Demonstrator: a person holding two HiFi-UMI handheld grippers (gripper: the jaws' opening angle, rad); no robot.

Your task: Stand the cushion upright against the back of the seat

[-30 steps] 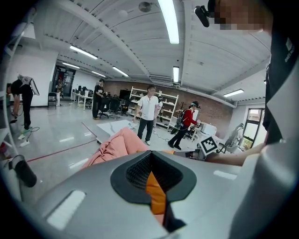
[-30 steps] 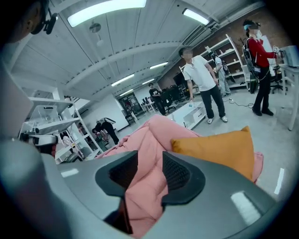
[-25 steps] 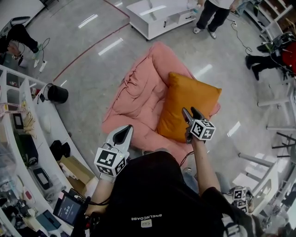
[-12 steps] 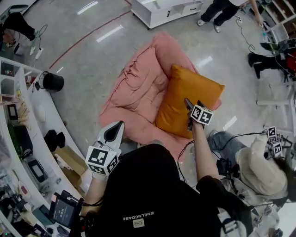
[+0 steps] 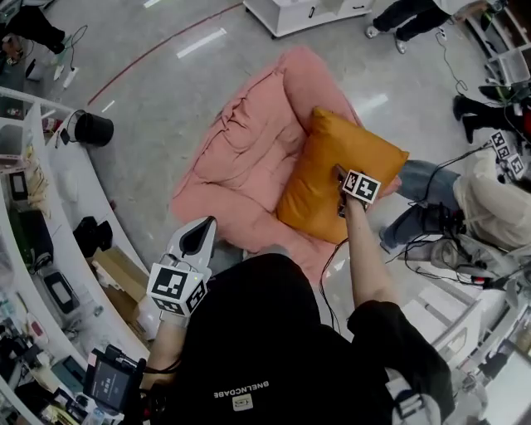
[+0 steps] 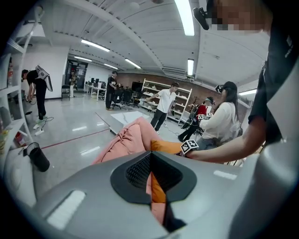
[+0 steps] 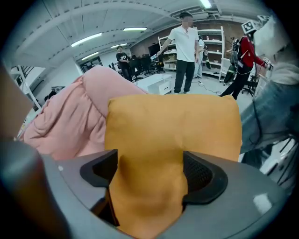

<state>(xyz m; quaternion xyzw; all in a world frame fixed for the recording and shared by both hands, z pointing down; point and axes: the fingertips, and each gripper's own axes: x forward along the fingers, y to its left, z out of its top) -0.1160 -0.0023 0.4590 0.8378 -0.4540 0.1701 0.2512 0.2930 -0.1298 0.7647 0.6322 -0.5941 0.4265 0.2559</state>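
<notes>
Clock read on the head view, twelve at top.

- Seven o'clock, nearest: left claw (image 5: 199,235) hangs low over the floor beside the seat's near edge. Its own view shows the jaws drawn together with nothing between them (the orange and pink in the slit are the far-off cushion and seat). Idle.
- Two o'clock, just off centre: right claw (image 5: 339,173) is tipped down onto the orange cushion (image 5: 315,183). Its jaws have just been opening and stand wide. In the right gripper view the fabric swells up into the gap between the pads, but they do not read as clamping it.
- Cushion: on the right-hand half of the pink seat (image 5: 245,158), lying at a slant. Its far corner points to twelve, close to the raised pink ridge (image 5: 303,79) that I take for the seat back. Whether the two touch, I cannot tell.
- From the right claw's side, the cushion fills the frame and pink padding rises behind it at ten o'clock.
- Far: black bin (image 5: 91,129) on the floor at ten, white cabinet (image 5: 311,12) at the top edge, seated person (image 5: 489,199) at three.

Progress, my judgement: early. The cushion is on the seat but reclined, not standing. Remaining: close the wide claw on it, tip it up, rest it flat against the ridge, let go.
</notes>
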